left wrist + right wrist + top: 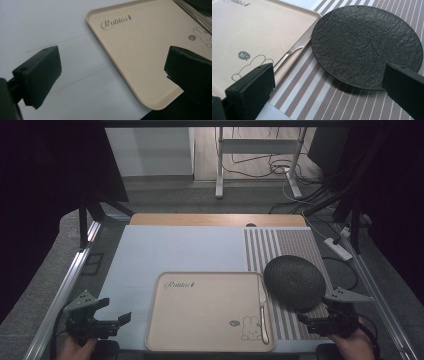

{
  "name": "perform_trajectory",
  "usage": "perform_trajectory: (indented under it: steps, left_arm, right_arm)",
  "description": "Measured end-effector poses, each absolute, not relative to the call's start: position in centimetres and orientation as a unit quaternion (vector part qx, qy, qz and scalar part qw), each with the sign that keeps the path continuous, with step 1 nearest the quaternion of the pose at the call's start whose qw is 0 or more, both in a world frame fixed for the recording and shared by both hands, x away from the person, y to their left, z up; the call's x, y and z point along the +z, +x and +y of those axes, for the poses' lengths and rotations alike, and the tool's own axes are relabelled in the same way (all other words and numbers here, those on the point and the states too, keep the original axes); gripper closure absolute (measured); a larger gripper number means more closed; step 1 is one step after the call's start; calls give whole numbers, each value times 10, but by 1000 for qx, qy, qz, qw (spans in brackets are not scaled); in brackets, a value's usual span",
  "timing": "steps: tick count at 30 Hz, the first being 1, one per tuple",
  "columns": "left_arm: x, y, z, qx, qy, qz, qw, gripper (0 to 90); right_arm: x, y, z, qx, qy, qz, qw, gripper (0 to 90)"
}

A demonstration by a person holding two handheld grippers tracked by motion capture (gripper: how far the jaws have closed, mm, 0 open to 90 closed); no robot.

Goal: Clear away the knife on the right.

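1. The desk (165, 250) carries a pale blue sheet, with a strip of wood showing along its far edge. Beyond it lie a grey carpeted floor, a white frame stand and loose cables.
2. A striped placemat (295, 245), brown and white, covers the right part of the desk.
3. A beige tray (205, 312) lies at the near centre of the desk. It bears the word "Rabbit" at its far left corner and a rabbit drawing at its near right corner. Its right edge overlaps the striped placemat.
4. A metal utensil (263, 317) lies along the right rim of the tray, lengthwise from near to far. Its head is too small to identify.
5. A black textured plate (294, 281) rests on the striped placemat, just right of the tray. Its left edge reaches the tray's far right corner.
6. The left gripper (107, 317) sits at the near left, just left of the tray. Its jaws stand wide apart and hold nothing; in the left gripper view they frame the tray's near left corner.
7. The right gripper (312, 320) sits at the near right, over the striped placemat, near the plate's near edge. Its jaws stand wide apart and hold nothing.
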State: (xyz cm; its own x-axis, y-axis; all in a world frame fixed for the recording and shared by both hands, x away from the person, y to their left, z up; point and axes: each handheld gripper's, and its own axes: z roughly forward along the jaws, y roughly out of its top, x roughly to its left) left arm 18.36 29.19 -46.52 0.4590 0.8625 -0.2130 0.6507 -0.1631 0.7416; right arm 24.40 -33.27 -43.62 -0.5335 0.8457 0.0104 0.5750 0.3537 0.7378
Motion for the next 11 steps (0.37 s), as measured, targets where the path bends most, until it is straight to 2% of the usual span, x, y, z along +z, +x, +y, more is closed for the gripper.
perform_trajectory:
  steps: [11]
  left_arm:
    - [-465, 184, 292, 128, 750, 504, 409, 21]
  right_arm:
    - [-436, 238, -335, 347, 448, 801, 193, 0]
